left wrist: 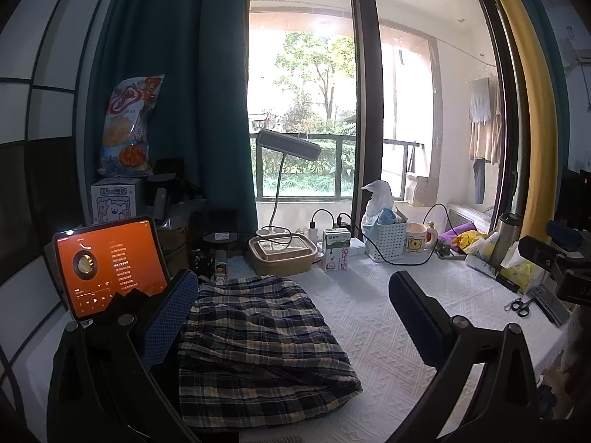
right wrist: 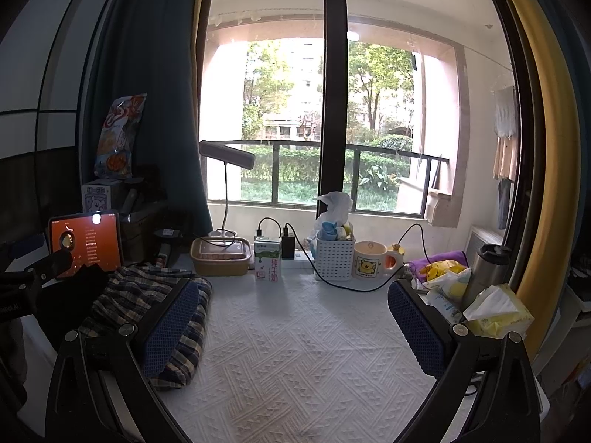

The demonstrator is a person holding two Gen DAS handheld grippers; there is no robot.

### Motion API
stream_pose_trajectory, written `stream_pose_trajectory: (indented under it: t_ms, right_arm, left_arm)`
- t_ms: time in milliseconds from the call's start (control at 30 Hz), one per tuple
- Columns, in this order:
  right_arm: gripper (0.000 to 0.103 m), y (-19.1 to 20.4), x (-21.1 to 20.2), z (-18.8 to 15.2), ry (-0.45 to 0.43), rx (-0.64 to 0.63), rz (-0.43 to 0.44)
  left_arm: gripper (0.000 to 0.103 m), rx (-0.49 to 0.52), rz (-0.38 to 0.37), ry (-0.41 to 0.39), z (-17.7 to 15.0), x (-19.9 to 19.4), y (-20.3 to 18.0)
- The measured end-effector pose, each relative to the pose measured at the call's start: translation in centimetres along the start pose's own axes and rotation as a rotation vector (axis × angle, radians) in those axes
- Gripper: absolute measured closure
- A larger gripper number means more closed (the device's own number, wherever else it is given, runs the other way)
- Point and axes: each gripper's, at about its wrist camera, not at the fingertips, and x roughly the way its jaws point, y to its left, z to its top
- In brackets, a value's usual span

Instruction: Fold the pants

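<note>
Right gripper spread wide, nothing between blue pads. Folded plaid pants at left edge of white-clothed table, partly behind left pad. Along far edge: tablet glowing orange, lidded container, milk carton, white basket, bear mug.

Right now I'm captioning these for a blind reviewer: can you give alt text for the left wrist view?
Plaid pants lie folded in a compact stack on a white textured tablecloth, with the open left gripper held over them, holding nothing. Behind stand a tablet with an orange screen, a desk lamp, a milk carton and a mug, before a sunlit window.
</note>
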Motion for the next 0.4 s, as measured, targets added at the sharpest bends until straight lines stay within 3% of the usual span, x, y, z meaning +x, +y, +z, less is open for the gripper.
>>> stream_pose_trajectory:
  t_ms: [400]
  right_arm:
    - [0.0,0.01,0.19,0.2,0.012,-0.006,0.004]
  left_arm:
    - [0.001,-0.013,-0.041,-0.005,0.26,-0.01,-0.37]
